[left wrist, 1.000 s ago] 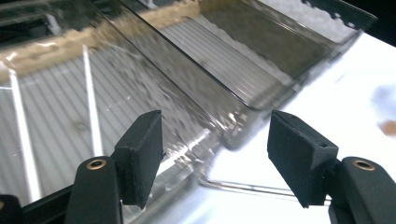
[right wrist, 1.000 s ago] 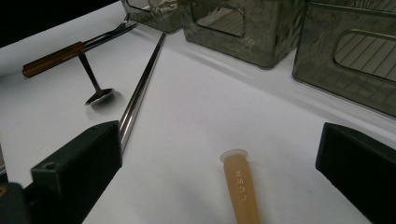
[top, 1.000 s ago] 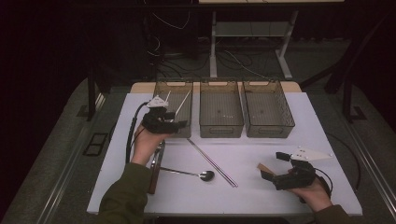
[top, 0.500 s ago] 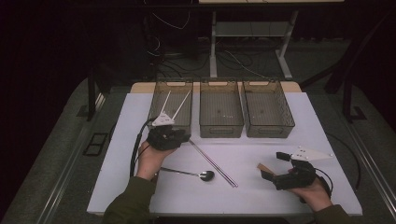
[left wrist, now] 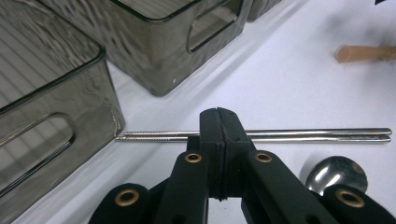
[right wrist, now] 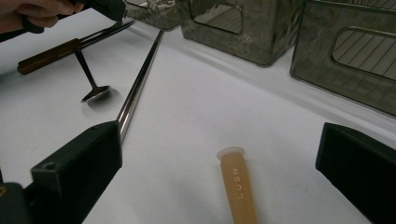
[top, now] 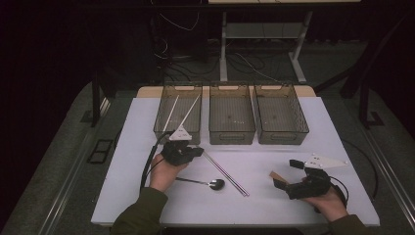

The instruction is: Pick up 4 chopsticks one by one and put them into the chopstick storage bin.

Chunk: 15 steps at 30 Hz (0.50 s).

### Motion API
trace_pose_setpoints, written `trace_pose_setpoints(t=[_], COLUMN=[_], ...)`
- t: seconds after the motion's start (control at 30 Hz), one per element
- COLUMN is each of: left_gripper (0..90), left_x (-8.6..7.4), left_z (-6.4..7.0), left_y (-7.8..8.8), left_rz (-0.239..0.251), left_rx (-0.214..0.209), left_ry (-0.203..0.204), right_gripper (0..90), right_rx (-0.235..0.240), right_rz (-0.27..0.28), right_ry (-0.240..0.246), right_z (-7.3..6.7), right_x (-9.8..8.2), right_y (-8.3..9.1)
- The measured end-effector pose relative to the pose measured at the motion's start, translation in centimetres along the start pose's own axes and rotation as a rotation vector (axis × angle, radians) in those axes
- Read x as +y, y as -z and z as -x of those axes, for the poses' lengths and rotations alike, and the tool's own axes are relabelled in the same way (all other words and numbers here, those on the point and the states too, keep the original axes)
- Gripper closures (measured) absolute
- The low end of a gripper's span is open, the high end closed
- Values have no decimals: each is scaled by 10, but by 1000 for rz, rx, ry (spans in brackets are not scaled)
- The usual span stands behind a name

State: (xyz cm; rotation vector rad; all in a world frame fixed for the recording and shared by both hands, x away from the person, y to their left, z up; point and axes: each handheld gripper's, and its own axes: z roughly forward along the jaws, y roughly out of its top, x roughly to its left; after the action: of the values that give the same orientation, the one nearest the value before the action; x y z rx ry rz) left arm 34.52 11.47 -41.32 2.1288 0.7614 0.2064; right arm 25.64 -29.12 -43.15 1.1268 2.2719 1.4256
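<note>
Left gripper (left wrist: 218,122) just clamped its jaws over the metal chopsticks (left wrist: 299,135), nothing visibly pinched, probably headed for the 11 o'clock bin (top: 165,128) already holding a pair.

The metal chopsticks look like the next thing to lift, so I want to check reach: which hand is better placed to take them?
Left. The left claw sits shut at the metal chopsticks. The right claw stands open, apart from them, by the tan stick.
</note>
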Motion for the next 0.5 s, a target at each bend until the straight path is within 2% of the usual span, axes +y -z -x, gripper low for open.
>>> trace_pose_setpoints(t=[0.17,0.33,0.43,0.5], left_gripper=[896,896,896,896], left_x=[0,2,3,4], left_z=[-1,-3,-3,-5], left_y=[-11,-25,-34,-38], left_rz=[-29,-68,-89,-88], left_rx=[0,27,55,57], left_ry=[-16,-31,-57,-51], right_gripper=[7,7,7,7], right_rx=[-3,-7,-3,-2], right_rz=[3,1,-3,-5], right_ry=[3,1,7,10], right_z=[-1,0,0,-1], right_x=[-1,-1,-1,-1], right_y=[1,1,0,0])
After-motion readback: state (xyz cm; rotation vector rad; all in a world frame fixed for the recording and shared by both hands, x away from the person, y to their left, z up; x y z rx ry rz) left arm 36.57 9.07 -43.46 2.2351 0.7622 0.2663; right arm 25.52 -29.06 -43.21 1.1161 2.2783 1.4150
